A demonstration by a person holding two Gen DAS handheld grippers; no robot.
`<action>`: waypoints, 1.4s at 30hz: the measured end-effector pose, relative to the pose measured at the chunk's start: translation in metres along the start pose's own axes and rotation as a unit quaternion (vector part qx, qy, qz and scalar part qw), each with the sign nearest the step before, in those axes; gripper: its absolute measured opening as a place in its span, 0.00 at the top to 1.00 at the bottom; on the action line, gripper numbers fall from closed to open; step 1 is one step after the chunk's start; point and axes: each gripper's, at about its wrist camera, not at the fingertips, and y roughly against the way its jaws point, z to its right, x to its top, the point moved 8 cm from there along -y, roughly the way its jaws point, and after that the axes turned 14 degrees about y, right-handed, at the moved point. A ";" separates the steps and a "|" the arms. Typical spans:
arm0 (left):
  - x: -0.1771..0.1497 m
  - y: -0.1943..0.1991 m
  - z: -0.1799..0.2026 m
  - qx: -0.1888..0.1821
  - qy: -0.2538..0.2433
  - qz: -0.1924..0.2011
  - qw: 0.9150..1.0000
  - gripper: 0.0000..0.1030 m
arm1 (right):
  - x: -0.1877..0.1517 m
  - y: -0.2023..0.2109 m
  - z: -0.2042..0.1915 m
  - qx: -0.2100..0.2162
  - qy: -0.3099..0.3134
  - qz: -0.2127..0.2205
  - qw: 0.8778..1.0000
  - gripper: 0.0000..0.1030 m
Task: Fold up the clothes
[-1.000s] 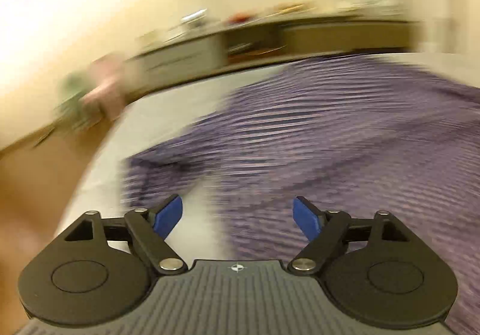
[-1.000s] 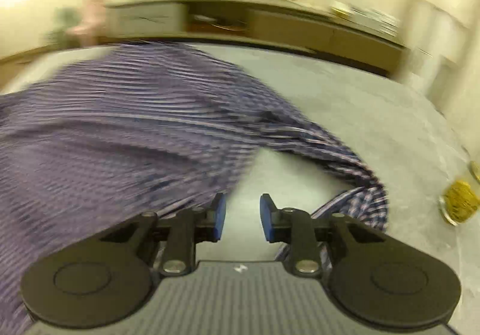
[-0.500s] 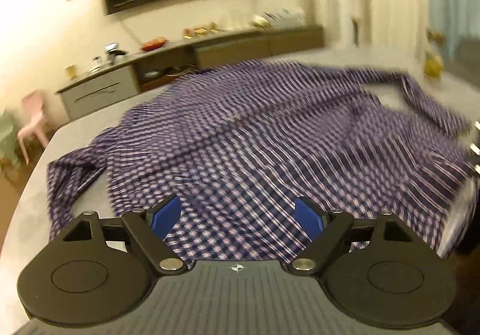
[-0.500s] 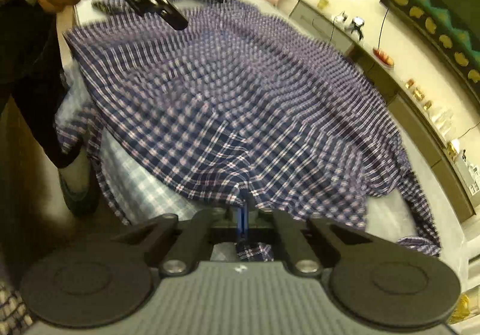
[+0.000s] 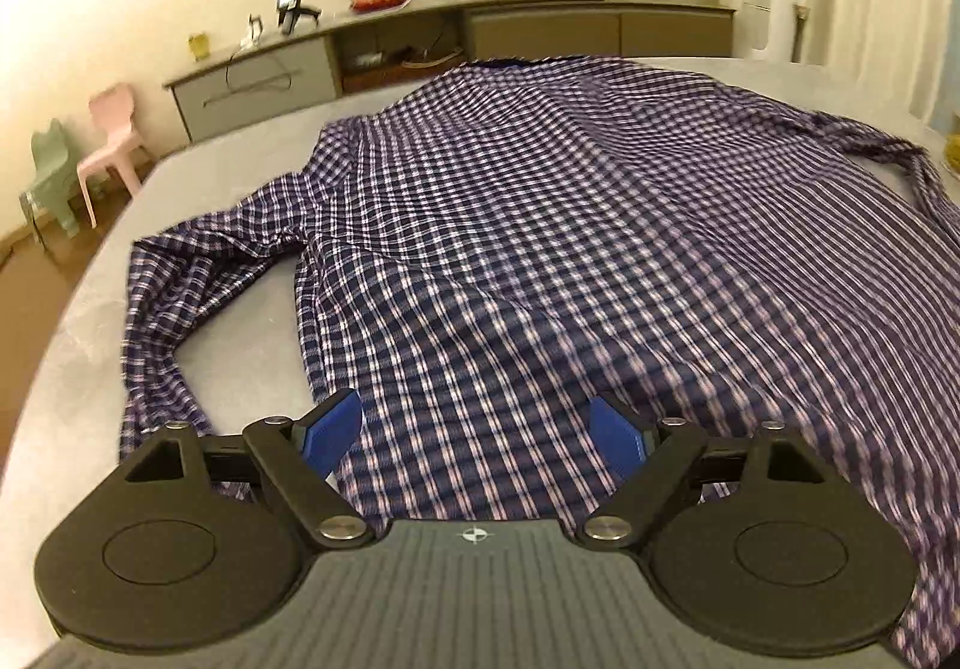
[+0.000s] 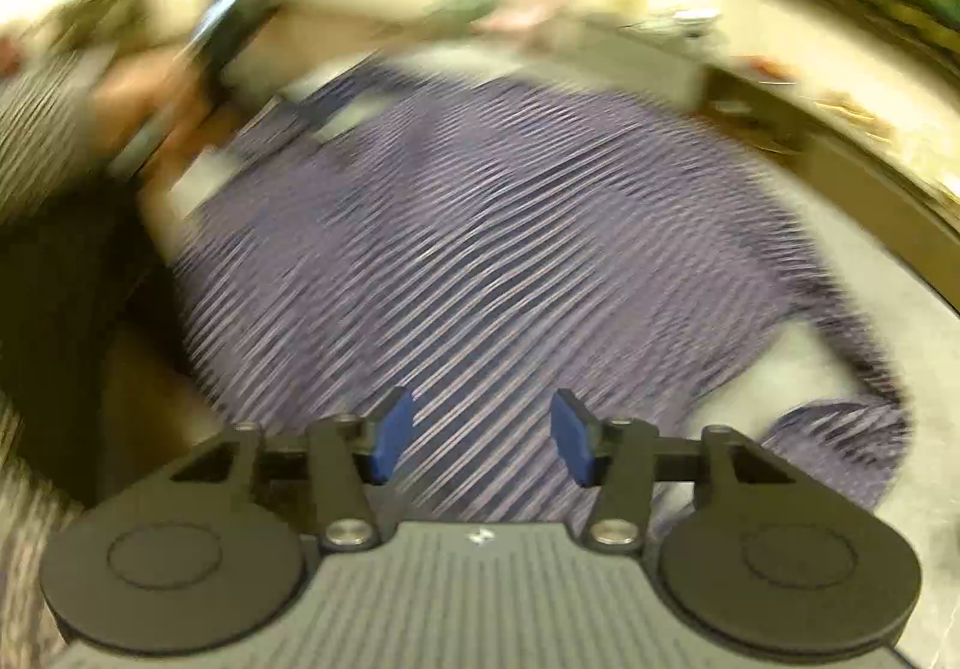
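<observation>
The left tool (image 5: 477, 438) hovers low over the near hem of the checked shirt (image 5: 600, 225), blue pads spread wide, gripping nothing. The right tool (image 6: 483, 435), clamped on the hem half a second ago, now gapes released above the shirt, apparently mid-swing given the blur. The shirt lies spread on the grey table (image 5: 240, 171).
</observation>
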 end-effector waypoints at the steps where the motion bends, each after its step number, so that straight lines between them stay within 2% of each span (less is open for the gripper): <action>1: -0.001 -0.006 0.000 -0.002 0.005 -0.006 1.000 0.18 | 0.011 -0.002 0.024 -0.019 -0.031 0.012 0.999 0.51; 3: -0.007 -0.014 0.003 -0.004 0.002 -0.015 1.000 0.18 | 0.021 -0.038 0.064 -0.058 -0.059 -0.008 0.997 0.53; 4: -0.011 -0.015 0.005 -0.002 -0.008 -0.018 1.000 0.18 | 0.022 -0.052 0.069 -0.060 -0.061 -0.017 0.996 0.54; 6: -0.016 -0.016 0.007 0.005 -0.028 -0.021 0.999 0.17 | 0.018 -0.088 0.081 -0.056 -0.077 -0.036 0.995 0.60; 8: -0.022 -0.010 -0.002 0.004 -0.010 -0.025 1.000 0.17 | 0.002 -0.108 0.088 -0.038 -0.091 -0.070 0.993 0.68; 9: -0.025 -0.007 -0.007 0.004 -0.001 -0.026 1.000 0.17 | -0.006 -0.118 0.092 -0.033 -0.095 -0.090 0.991 0.69; 11: -0.032 0.001 -0.018 0.010 0.011 -0.028 0.999 0.17 | -0.021 -0.111 0.104 -0.048 -0.090 -0.115 0.988 0.69; 13: -0.033 0.006 -0.030 0.038 0.006 -0.027 0.999 0.17 | -0.037 -0.099 0.122 -0.080 -0.084 -0.146 0.982 0.69; 14: -0.034 0.007 -0.036 0.053 0.005 -0.029 0.998 0.20 | -0.045 -0.094 0.132 -0.098 -0.084 -0.160 0.979 0.67; 16: -0.018 0.016 -0.046 0.068 0.013 -0.009 0.998 0.28 | -0.060 -0.085 0.154 -0.129 -0.096 -0.188 0.969 0.71; 19: 0.024 0.023 -0.055 0.072 0.009 0.033 0.997 0.25 | -0.054 -0.065 0.177 -0.132 -0.149 -0.152 0.968 0.70; 20: 0.041 0.025 -0.057 0.071 0.005 0.049 0.996 0.23 | -0.042 -0.060 0.184 -0.123 -0.174 -0.119 0.970 0.70; 22: 0.078 0.008 -0.056 0.088 -0.027 0.062 0.994 0.21 | -0.016 -0.070 0.199 -0.122 -0.189 -0.083 0.971 0.64; 24: 0.110 -0.023 -0.053 0.105 -0.052 0.065 0.991 0.21 | 0.007 -0.087 0.218 -0.130 -0.196 -0.061 0.970 0.64; 26: 0.136 -0.058 -0.053 0.117 -0.075 0.062 0.988 0.21 | 0.007 -0.112 0.233 -0.135 -0.199 -0.070 0.968 0.64; 28: 0.151 -0.090 -0.051 0.130 -0.081 0.055 0.987 0.21 | 0.006 -0.137 0.247 -0.140 -0.203 -0.079 0.966 0.64; 30: 0.166 -0.120 -0.049 0.138 -0.079 0.046 0.986 0.21 | 0.001 -0.156 0.264 -0.152 -0.204 -0.087 0.963 0.73; 32: 0.175 -0.147 -0.050 0.145 -0.077 0.036 0.986 0.21 | -0.010 -0.169 0.283 -0.170 -0.203 -0.093 0.960 0.71; 34: 0.183 -0.174 -0.053 0.157 -0.075 0.021 0.984 0.21 | -0.015 -0.172 0.306 -0.193 -0.215 -0.112 0.951 0.72; 37: 0.196 -0.202 -0.052 0.140 -0.055 0.014 0.989 0.19 | -0.034 -0.172 0.342 -0.260 -0.196 -0.131 0.936 0.73; 39: 0.206 -0.217 -0.048 0.138 -0.050 0.013 0.989 0.17 | -0.040 -0.168 0.357 -0.284 -0.180 -0.147 0.930 0.73; 41: 0.215 -0.229 -0.042 0.150 -0.056 0.016 0.987 0.13 | -0.048 -0.166 0.369 -0.329 -0.149 -0.180 0.915 0.73; 42: 0.218 -0.232 -0.040 0.169 -0.059 0.016 0.984 0.14 | -0.055 -0.164 0.376 -0.351 -0.142 -0.195 0.905 0.74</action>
